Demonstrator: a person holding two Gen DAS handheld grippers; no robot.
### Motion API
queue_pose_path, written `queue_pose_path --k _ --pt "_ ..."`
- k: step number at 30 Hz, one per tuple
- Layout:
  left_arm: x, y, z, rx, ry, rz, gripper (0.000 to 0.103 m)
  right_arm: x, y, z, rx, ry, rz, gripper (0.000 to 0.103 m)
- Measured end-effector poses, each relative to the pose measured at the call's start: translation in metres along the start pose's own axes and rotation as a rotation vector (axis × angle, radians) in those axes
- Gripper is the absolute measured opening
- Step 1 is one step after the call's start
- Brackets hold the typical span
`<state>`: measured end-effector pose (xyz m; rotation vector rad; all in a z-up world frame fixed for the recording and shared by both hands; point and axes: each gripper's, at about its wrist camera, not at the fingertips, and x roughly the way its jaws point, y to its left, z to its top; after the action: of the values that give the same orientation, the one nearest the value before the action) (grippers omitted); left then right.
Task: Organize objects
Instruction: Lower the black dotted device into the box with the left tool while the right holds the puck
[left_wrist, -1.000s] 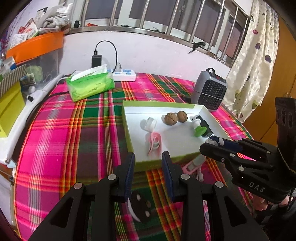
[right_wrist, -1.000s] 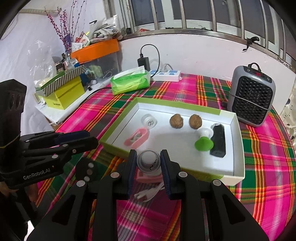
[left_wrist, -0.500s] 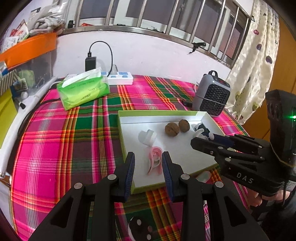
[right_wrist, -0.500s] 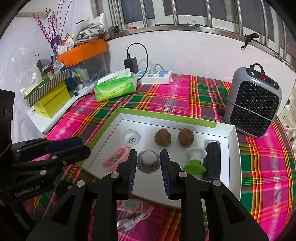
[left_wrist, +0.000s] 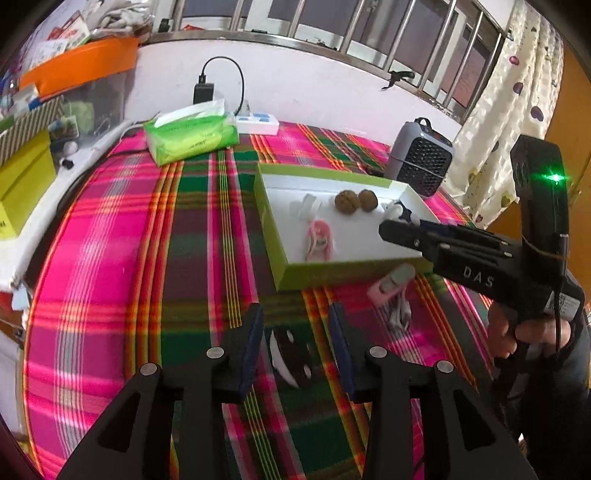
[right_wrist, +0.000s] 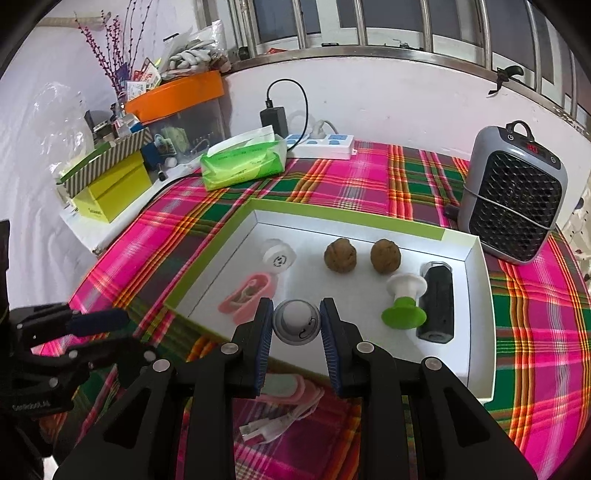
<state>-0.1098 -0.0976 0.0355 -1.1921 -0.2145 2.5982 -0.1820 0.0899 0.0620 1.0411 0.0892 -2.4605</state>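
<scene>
Plaid-covered desk (right_wrist: 369, 184): your right tongs (right_wrist: 296, 325) clamp the round grey-white knob (right_wrist: 296, 322) over the white tray (right_wrist: 480, 314) near its 6 o'clock edge, likely mid-placement, while your left tongs (left_wrist: 295, 350), opening, straddle the untouched black disc (left_wrist: 293, 356), probably the next pickup.

A table (right_wrist: 369, 181) under a pink and green plaid cloth stands against a white wall (right_wrist: 388, 103). Above the wall runs a barred window (right_wrist: 369, 22), dark outside. At far right hangs a cream curtain (left_wrist: 498, 122) with purple spots beside an orange-brown door (left_wrist: 569, 110).
</scene>
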Motion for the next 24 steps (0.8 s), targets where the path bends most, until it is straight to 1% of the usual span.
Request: queue_pose_path --k 4,9,14,19,20,24 --pt "0.008 -0.002 -0.009 0.002 0.04 0.003 0.04 -0.002 0.004 -0.002 -0.004 -0.001 0.005 0.027" --pt "0.017 -0.002 -0.014 -0.01 0.068 0.014 0.041 -0.003 0.006 -0.004 -0.004 -0.001 0.006 0.027" --pt "0.022 -0.001 -0.014 -0.015 0.076 0.048 0.04 -0.004 0.005 -0.005 -0.001 -0.002 0.004 0.027" --pt "0.025 -0.001 -0.014 -0.006 0.078 0.059 0.04 -0.005 0.005 -0.005 0.001 -0.004 0.005 0.027" --pt "0.026 -0.002 -0.014 0.0 0.079 0.064 0.04 -0.005 0.005 -0.004 0.0 -0.004 0.006 0.027" --pt "0.026 -0.002 -0.015 0.008 0.082 0.059 0.028 -0.004 0.004 -0.004 0.001 -0.006 0.005 0.027"
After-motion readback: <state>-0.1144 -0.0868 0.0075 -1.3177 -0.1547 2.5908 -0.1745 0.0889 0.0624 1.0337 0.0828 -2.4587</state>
